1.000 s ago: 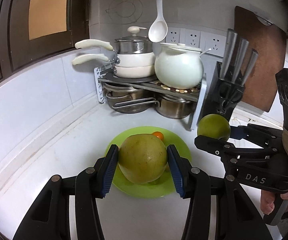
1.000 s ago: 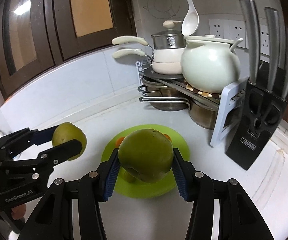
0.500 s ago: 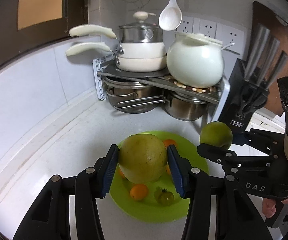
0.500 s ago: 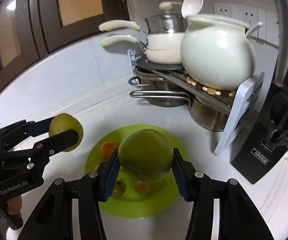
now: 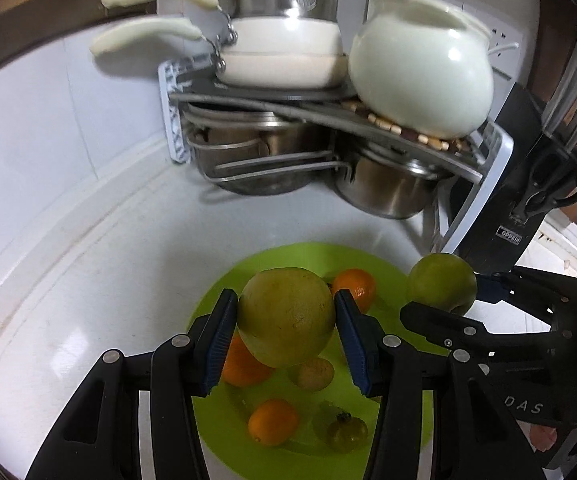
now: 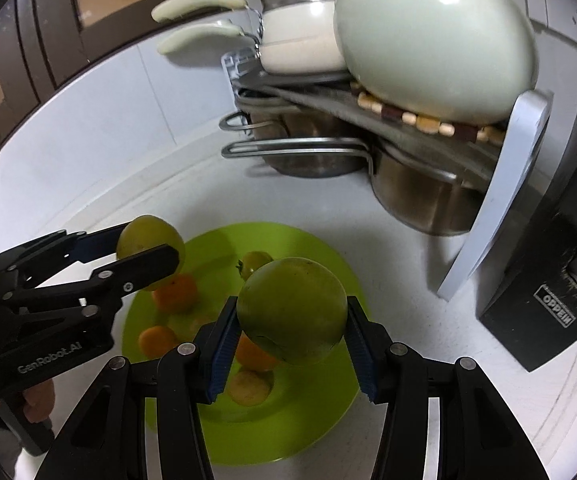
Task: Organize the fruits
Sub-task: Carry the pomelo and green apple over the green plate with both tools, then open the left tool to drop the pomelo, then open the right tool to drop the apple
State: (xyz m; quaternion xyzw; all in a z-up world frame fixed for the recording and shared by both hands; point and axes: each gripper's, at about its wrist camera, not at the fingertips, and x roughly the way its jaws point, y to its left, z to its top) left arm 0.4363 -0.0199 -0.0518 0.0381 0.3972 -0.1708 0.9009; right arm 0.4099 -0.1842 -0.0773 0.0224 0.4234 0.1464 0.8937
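Observation:
My left gripper (image 5: pixel 286 326) is shut on a yellow-green pear (image 5: pixel 286 316) and holds it above the green plate (image 5: pixel 288 254). My right gripper (image 6: pixel 290 326) is shut on a green apple (image 6: pixel 292 314), also above the plate (image 6: pixel 328 412). Each gripper shows in the other's view, the right one (image 5: pixel 442 298) at right with its apple (image 5: pixel 442 282), the left one (image 6: pixel 150 254) at left with its pear (image 6: pixel 144 234). On the plate lie several oranges (image 5: pixel 274 422) and small green and yellowish fruits (image 5: pixel 346 432).
A rack (image 5: pixel 368 116) with steel pots (image 5: pixel 384 188), white pans (image 5: pixel 284 54) and a white ceramic pot (image 5: pixel 420 84) stands just behind the plate. A black knife block (image 6: pixel 548 280) stands at right. The white counter (image 5: pixel 108 260) curves along the tiled wall at left.
Both grippers have moved forward and down over the plate, toward the pot rack, each still holding its fruit. The fruits lying on the plate have come into view.

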